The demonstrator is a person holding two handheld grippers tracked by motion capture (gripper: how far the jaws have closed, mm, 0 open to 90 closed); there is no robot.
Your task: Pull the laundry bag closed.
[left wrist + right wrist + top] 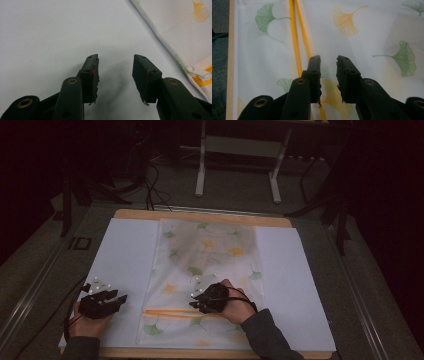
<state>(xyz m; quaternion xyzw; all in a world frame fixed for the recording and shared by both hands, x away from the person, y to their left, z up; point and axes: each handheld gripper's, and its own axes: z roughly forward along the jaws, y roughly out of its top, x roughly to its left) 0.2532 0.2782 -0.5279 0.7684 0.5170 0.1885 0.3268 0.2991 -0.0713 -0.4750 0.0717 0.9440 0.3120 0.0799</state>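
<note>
A translucent white mesh bag printed with green and yellow ginkgo leaves [205, 280] is laid flat along the middle of a white sheet [125, 260] that covers a wooden-edged table [200, 215]. An orange zipper [170, 312] is seen running across the bag near its front end, its two tapes parted in the right gripper view [298, 37]; its white pull tab [200, 72] is shown at the bag's left edge in the left gripper view.

The right gripper [197, 304] is held low over the bag, just beyond the zipper, with its jaws a moderate gap apart and nothing between them (the fabric is seen through the gap [328, 72]). The left gripper [117, 301] is held over bare sheet, just left of the bag's edge, its jaws spread wider and likewise empty [115, 72].

Open white sheet is left on both sides of the bag, more of it toward the far corners. The bag's front end lies close to the table's near wooden edge [230, 62], so little room is left there. Beyond the table, a dark floor with loose black cables [152, 185] and a white metal table frame [240, 150] are visible, well apart from the work surface.
</note>
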